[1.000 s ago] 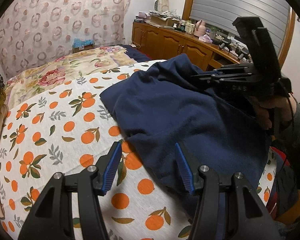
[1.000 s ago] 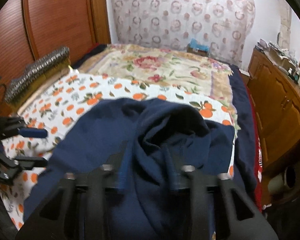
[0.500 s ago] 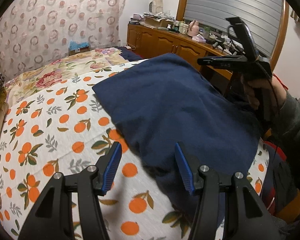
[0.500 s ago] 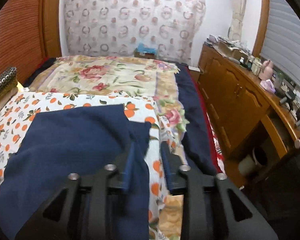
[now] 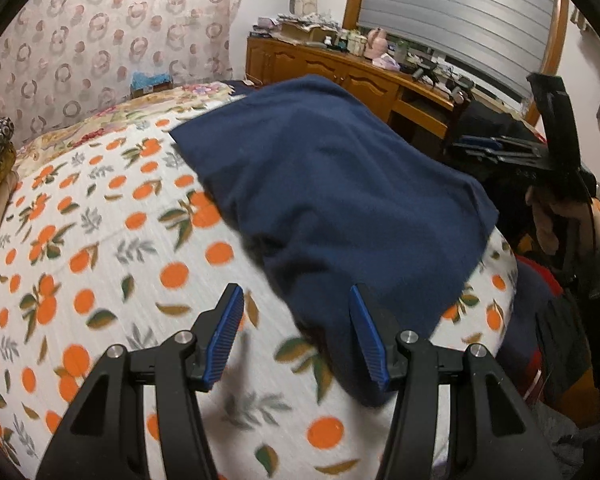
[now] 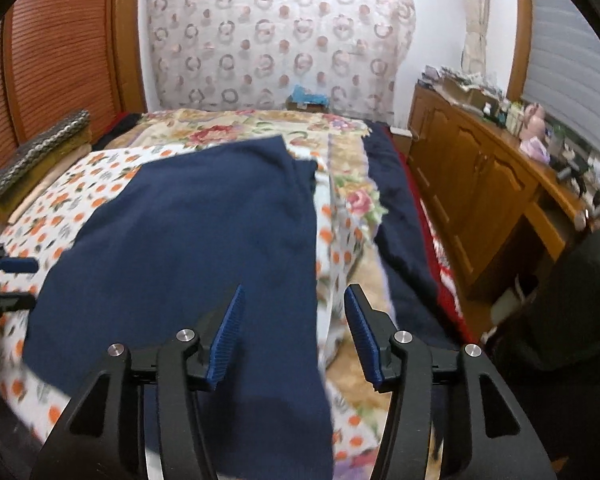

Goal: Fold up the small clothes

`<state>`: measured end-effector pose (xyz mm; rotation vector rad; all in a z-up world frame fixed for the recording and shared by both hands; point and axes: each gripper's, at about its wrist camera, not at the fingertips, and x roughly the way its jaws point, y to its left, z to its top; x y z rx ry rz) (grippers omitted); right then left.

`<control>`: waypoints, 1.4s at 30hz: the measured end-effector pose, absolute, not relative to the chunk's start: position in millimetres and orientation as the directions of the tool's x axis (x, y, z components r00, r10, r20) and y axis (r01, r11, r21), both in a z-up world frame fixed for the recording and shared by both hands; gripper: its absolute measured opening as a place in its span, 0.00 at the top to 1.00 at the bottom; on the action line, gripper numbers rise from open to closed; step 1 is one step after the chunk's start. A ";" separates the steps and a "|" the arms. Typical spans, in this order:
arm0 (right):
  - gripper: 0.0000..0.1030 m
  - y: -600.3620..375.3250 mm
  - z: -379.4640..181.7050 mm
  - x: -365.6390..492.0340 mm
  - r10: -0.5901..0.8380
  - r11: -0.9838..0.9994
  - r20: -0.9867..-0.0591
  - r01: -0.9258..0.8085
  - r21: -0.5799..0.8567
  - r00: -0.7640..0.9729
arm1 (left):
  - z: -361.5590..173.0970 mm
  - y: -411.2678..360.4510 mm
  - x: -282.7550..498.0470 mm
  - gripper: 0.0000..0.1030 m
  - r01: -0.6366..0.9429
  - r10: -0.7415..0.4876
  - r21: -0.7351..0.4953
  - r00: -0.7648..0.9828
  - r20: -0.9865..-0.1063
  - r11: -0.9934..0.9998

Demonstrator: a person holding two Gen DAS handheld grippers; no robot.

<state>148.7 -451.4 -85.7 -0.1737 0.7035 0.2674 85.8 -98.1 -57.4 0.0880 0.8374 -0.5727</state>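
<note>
Cloth (image 5: 340,184) lies flat on your orange-print bedspread (image 5: 100,240), a dark blue garment already doubled over, near the bed's side edge. Your left gripper (image 5: 296,332) hovers over its near corner with both jaws spread wide and nothing between them; your right gripper (image 6: 292,332) is likewise wide open and empty above the garment's right border. Trouble could come at that border: part of the fabric appears to hang off the mattress, so a pinch that catches only 1 layer may drag the stack apart or off the bed. Its long axis seems to run from you toward the curtain (image 6: 276,40), though fisheye bending leaves that uncertain.
</note>
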 end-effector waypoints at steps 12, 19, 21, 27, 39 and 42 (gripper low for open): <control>0.47 -485.9 -128.0 116.4 0.189 0.972 -0.707 -0.230 0.038 0.681 | -72.6 -118.9 71.5 0.48 0.562 -0.459 -0.153 0.456 -0.762 0.813; 0.47 -490.6 -136.1 107.1 0.219 0.970 -0.711 -0.228 0.084 0.668 | -69.4 -126.2 66.9 0.95 0.603 -0.502 -0.185 0.412 -0.760 0.776; 0.47 -491.6 -135.8 105.0 0.221 0.970 -0.709 -0.223 0.092 0.670 | -64.1 -124.5 65.4 0.98 0.603 -0.512 -0.188 0.426 -0.746 0.775; 0.47 -483.1 -131.9 95.2 0.222 0.968 -0.699 -0.238 0.076 0.680 | -42.1 -114.8 66.3 0.99 0.588 -0.545 -0.212 0.473 -0.693 0.780; 0.89 -468.8 -134.6 92.1 0.200 0.965 -0.692 -0.263 0.015 0.694 | -34.5 -110.5 72.7 0.99 0.579 -0.573 -0.247 0.488 -0.659 0.777; 0.93 -464.7 -131.8 90.7 0.207 0.957 -0.690 -0.291 -0.005 0.694 | -27.6 -108.7 75.2 0.99 0.573 -0.585 -0.262 0.502 -0.637 0.776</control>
